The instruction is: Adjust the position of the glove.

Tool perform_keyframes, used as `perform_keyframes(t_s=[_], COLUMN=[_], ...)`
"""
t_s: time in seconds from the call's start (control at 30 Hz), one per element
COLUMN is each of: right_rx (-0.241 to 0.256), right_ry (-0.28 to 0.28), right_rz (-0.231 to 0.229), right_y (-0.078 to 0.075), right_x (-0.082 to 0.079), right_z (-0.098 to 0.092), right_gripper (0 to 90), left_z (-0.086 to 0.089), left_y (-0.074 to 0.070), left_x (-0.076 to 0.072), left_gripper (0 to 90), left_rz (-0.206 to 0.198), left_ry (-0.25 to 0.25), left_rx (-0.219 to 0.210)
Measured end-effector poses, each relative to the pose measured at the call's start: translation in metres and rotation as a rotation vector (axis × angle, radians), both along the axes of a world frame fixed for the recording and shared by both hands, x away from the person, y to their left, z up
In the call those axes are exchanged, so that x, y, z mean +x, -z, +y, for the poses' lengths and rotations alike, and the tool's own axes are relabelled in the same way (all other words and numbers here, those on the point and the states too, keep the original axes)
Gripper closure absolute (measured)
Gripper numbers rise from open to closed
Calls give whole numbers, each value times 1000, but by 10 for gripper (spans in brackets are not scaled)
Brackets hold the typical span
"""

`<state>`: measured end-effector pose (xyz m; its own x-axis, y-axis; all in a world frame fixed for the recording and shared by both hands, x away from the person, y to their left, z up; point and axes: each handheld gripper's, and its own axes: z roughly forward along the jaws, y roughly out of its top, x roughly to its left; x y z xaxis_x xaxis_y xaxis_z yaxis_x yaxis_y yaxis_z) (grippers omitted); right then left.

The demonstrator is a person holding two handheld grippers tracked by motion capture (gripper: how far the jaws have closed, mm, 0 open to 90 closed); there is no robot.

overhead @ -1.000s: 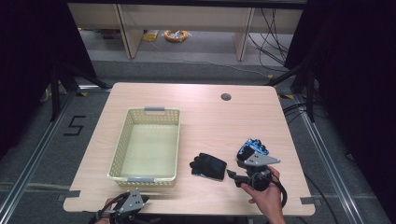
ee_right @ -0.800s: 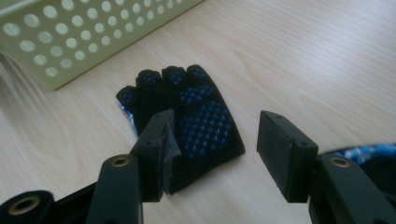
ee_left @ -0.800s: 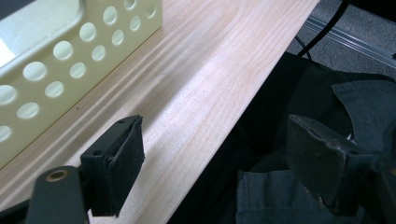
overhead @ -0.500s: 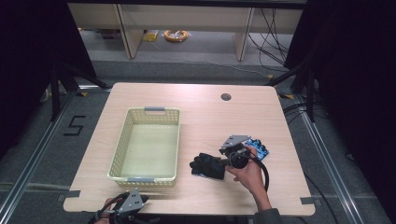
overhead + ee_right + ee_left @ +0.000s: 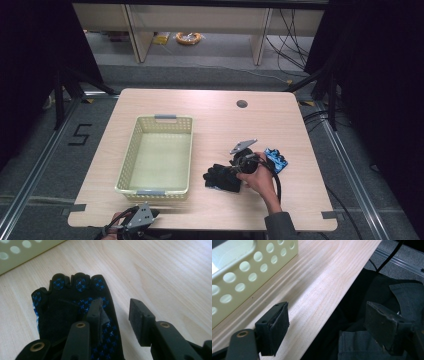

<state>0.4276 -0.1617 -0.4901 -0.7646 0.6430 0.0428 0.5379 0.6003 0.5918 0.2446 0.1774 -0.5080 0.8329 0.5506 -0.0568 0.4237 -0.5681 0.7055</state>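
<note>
- Black glove of soft fabric, flat on the pale wood-grain table; short open finger ends; palm dotted with small blue crosses, plain darker patch towards the thumb side, as seen in the right gripper view.
- Lying between the basket and a second, blue glove; near the basket's right wall but apart from it; finger ends towards the basket in the right gripper view.
- Blue glove just beyond the right hand, partly hidden by it; bright blue with dark markings; contact with the black glove not discernible.
- Basket of cream plastic, rectangular, walls pierced with rows of round holes; grey handle tabs at both short ends; sitting left of centre on the table.
- Right gripper low over the black glove's wrist end; jaws moderately parted, holding nothing; left jaw over the glove's dotted palm, seemingly touching or just above it; right jaw beyond the glove's edge, over bare wood; glove edge thus between the two matte black, blocky pads.
- Left gripper at the table's near edge, below the basket's near corner, well apart from both gloves; jaws wide apart with nothing between them; one foam-faced pad above the table edge, the other over dark cloth off the table.
- Round dark hole in the tabletop near the far right.
</note>
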Motion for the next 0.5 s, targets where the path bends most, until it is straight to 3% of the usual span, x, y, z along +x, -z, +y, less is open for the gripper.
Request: perform_keyframes(t_s=[0.07, 0.13, 0.2, 0.23, 0.27, 0.33, 0.37, 0.5], right_rx=[1, -4, 17, 27, 37, 32, 49, 94], right_ry=[-15, -33, -21, -24, 2, 16, -12, 4], right_rz=[-2, 9, 39, 43, 63, 62, 87, 90], right_y=[4, 3, 5, 6, 7, 8, 7, 11], right_x=[4, 6, 7, 7, 6, 6, 6, 6], right_z=[2, 0, -1, -2, -2, -2, -3, -5], right_gripper=[633, 635, 650, 662, 668, 677, 736, 778], left_z=[-1, 0, 0, 0, -1, -2, -2, -1], left_y=[1, 0, 1, 1, 1, 2, 2, 2], left_x=[-1, 0, -1, 0, -1, -1, -1, -1], left_gripper=[194, 193, 193, 194, 194, 194, 194, 195], left_rz=[13, -1, 14, 2, 5, 18, 18, 26], left_ry=[-11, 7, -13, -1, -10, -25, -23, -12], left_rx=[-6, 2, -8, -5, -21, -24, -28, -16])
